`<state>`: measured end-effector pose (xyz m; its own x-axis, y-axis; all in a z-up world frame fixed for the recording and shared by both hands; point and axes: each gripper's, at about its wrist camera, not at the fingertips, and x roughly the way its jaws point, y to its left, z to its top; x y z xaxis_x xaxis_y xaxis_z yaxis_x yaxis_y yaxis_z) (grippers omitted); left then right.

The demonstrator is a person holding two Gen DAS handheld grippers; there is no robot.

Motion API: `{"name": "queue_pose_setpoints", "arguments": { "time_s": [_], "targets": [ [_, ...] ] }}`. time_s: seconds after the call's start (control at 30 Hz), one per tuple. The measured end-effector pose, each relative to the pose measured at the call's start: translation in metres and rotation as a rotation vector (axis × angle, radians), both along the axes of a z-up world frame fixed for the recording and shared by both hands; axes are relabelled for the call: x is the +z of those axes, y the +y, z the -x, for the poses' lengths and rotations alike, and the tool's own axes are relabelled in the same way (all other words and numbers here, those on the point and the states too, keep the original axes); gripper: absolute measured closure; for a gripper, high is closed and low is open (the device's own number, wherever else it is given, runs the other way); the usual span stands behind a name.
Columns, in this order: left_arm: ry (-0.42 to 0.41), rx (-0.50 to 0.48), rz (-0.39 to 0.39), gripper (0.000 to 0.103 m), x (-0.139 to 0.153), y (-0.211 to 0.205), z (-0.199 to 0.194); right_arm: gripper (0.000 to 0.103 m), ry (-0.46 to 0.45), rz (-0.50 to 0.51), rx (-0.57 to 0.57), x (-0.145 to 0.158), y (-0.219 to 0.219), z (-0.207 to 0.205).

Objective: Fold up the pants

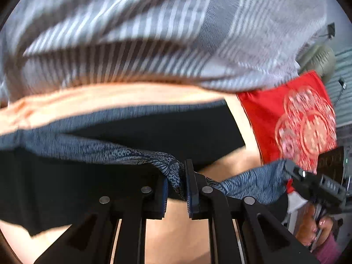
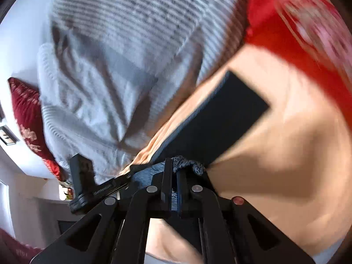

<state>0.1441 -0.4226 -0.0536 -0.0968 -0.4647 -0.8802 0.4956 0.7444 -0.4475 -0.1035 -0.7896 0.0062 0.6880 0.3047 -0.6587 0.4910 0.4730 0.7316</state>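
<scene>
Your left gripper [image 1: 176,184] and right gripper [image 2: 173,182] each clamp the patterned waistband of the dark blue pants [image 1: 132,136], which lie on the peach bedsheet [image 1: 99,96]. A grey striped blanket [image 1: 143,33] lies behind; a red embroidered pillow [image 1: 286,121] lies right.

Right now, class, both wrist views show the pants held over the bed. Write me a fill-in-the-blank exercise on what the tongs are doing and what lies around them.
1. Both the left tongs and the right tongs are shut on the ____.
2. The sheet under the pants is coloured ____.
3. The blanket behind the pants has a ____ pattern.
4. The cushion beside the blanket is ____.

Missing words: pants; peach; striped; red
</scene>
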Motion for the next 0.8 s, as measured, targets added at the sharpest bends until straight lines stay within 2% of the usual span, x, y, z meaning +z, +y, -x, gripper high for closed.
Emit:
{"name": "queue_pose_setpoints", "arguments": {
  "time_s": [0.13, 0.2, 0.27, 0.33, 0.37, 0.47, 0.53, 0.57, 0.6, 0.63, 0.67, 0.7, 0.73, 0.77, 0.8],
  "targets": [
    [-0.062, 0.003, -0.086, 0.088, -0.019, -0.03, -0.018, 0.1, 0.059, 0.026, 0.056, -0.023, -0.048, -0.051],
    [-0.062, -0.003, -0.11, 0.085, -0.023, -0.036, -0.02, 0.1, 0.107, 0.046, 0.084, -0.04, -0.065, -0.079],
    [-0.067, -0.001, -0.123, 0.074, -0.023, -0.036, -0.019, 0.1, 0.15, 0.049, 0.093, -0.06, -0.075, -0.101],
    [-0.119, 0.006, -0.155, 0.038, -0.013, -0.031, -0.018, 0.1, 0.196, 0.046, 0.092, -0.08, -0.082, -0.116],
    [-0.142, 0.009, -0.158, 0.032, -0.007, -0.026, -0.017, 0.1, 0.219, 0.052, 0.092, -0.088, -0.084, -0.121],
    [-0.203, 0.019, -0.171, 0.031, 0.005, -0.008, -0.019, 0.095, 0.285, 0.064, 0.082, -0.111, -0.091, -0.13],
    [-0.209, 0.031, -0.24, 0.031, -0.007, 0.0, -0.02, 0.092, 0.311, 0.095, 0.066, -0.111, -0.094, -0.131],
    [-0.208, 0.036, -0.278, 0.031, -0.016, 0.003, -0.02, 0.075, 0.301, 0.111, 0.061, -0.104, -0.094, -0.128],
    [-0.211, 0.042, -0.327, 0.031, -0.029, 0.006, -0.019, 0.046, 0.283, 0.132, 0.059, -0.094, -0.092, -0.124],
    [-0.214, 0.05, -0.363, 0.031, -0.039, 0.009, -0.018, 0.034, 0.274, 0.164, 0.057, -0.085, -0.09, -0.12],
    [-0.213, 0.06, -0.396, 0.031, -0.05, 0.011, -0.017, 0.029, 0.261, 0.235, 0.056, -0.07, -0.086, -0.113],
    [-0.203, 0.074, -0.425, 0.031, -0.062, 0.014, -0.016, 0.029, 0.258, 0.287, 0.066, -0.061, -0.082, -0.108],
    [-0.191, 0.085, -0.442, 0.031, -0.071, 0.017, -0.015, 0.029, 0.322, 0.407, 0.138, -0.051, -0.07, -0.097],
    [-0.176, 0.097, -0.456, 0.031, -0.08, 0.019, -0.014, 0.031, 0.322, 0.407, 0.138, -0.051, -0.07, -0.097],
    [-0.159, 0.105, -0.468, 0.031, -0.088, 0.02, -0.011, 0.04, 0.352, 0.429, 0.172, -0.054, -0.064, -0.092]
  ]
}}
